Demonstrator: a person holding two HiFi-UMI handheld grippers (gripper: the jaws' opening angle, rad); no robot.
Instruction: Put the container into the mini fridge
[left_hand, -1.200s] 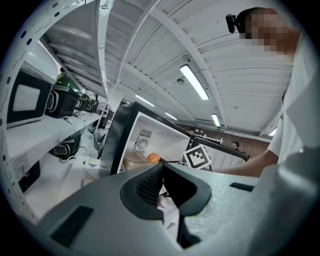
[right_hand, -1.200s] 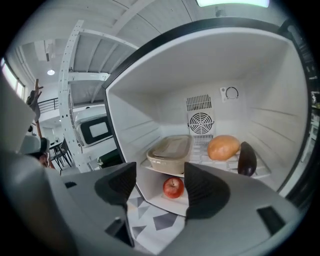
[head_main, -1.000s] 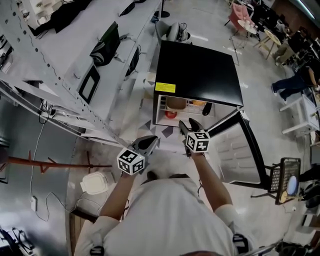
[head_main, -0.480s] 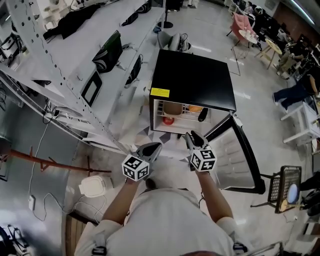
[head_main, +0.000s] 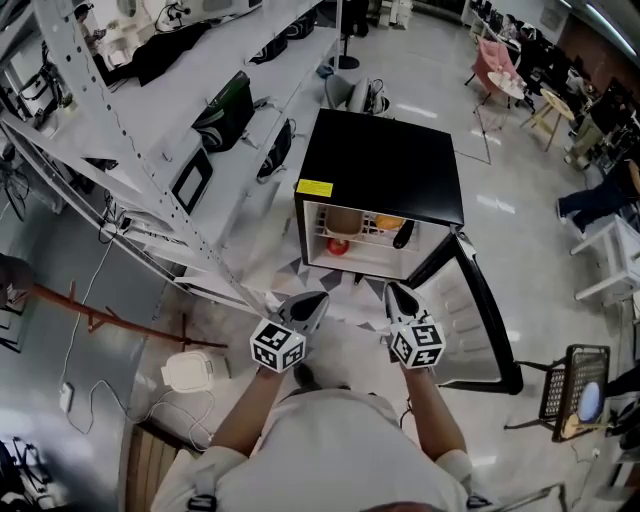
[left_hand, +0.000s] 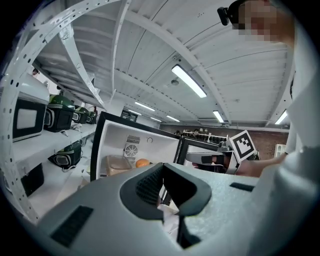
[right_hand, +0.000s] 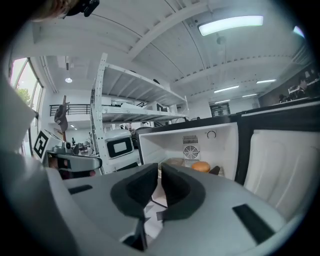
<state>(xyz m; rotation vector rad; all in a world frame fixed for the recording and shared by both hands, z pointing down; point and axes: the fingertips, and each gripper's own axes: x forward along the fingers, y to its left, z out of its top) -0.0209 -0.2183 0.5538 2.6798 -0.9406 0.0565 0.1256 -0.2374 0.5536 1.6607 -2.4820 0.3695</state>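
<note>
1. Now the container (head_main: 345, 217) sits inside the open mini fridge (head_main: 380, 165), at the left, beside an orange item (head_main: 388, 221).
2. Left hand-held gripper (head_main: 312, 303) is in front of the fridge, jaws together, empty.
3. Right hand-held gripper (head_main: 398, 297) is alongside; its jaws have just been closing and are now shut, with nothing between them.

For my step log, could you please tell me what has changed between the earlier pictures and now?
Both grippers drew back from the mini fridge toward the person. The right gripper left the opening, and its jaws have just been closing on nothing. The left gripper followed, jaws shut. The door stays open, with the container inside.
</note>
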